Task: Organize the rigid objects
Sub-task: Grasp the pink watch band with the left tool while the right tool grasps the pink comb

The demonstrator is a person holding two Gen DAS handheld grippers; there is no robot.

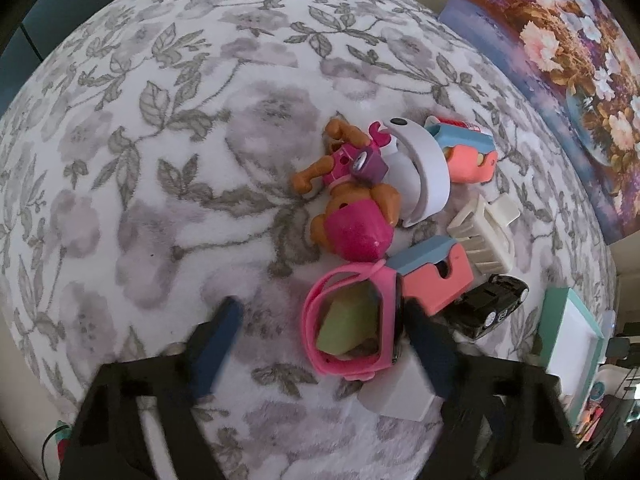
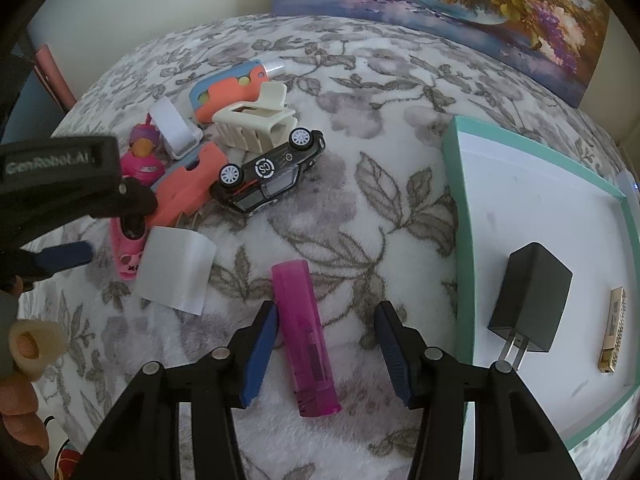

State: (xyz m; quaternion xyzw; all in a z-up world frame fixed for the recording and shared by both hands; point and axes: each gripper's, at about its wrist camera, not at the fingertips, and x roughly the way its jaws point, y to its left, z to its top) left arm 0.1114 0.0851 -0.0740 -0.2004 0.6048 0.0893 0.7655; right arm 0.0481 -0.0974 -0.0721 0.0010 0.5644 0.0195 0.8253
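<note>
Your left wrist camera looks steeply down, close over the floral fleece blanket [image 1: 140, 160], onto the toy heap. Your right wrist camera sits a little farther back, angled forward toward the flower painting [image 2: 460, 0] on the wall. Both views share the black toy car [image 1: 492, 308] [image 2: 272, 168] and the teal-rimmed tray [image 1: 560, 312] [image 2: 460, 200].

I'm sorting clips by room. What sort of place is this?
Probably a home bedroom or living room: a plush floral blanket covers the surface, a flower painting leans against the wall, and children's toys such as a toy car lie about.
</note>
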